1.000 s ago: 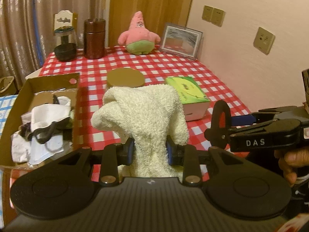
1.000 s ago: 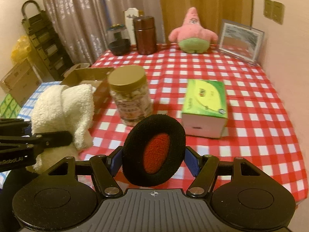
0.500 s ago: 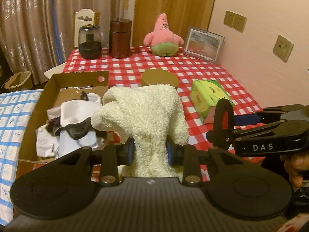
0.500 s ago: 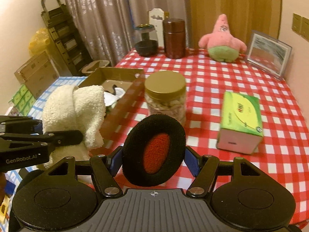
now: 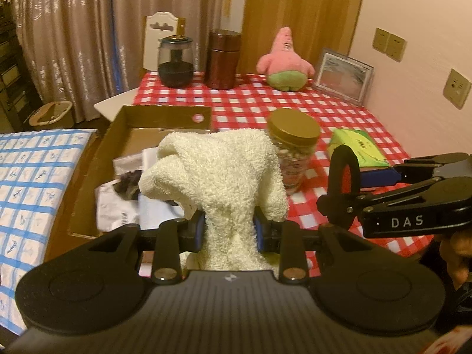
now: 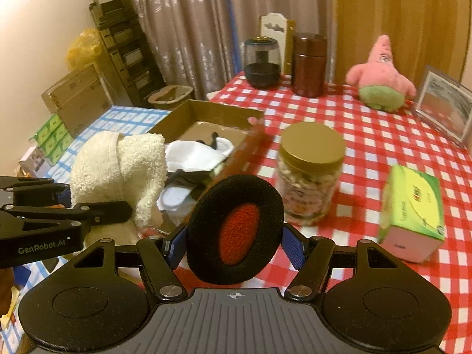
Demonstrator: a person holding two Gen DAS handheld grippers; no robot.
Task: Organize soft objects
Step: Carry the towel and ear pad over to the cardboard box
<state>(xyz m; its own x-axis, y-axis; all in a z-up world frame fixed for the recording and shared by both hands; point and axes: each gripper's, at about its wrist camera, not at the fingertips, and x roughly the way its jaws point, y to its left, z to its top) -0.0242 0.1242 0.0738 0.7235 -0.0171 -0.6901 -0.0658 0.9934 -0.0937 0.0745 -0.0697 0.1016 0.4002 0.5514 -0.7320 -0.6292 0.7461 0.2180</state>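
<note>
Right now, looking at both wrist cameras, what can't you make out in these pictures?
- Cardboard box: in the left wrist view the cream towel covers much of its contents.
- Green tissue box: motion blur makes its print unreadable in the right wrist view.
- Table near edge: hidden behind the right gripper and its ear pad.
- Person's hand: cut off at the left wrist view's right edge.

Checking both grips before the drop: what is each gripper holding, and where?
Left gripper: cream towel, pinched low. Right gripper: black ear pad, by its sides.
</note>
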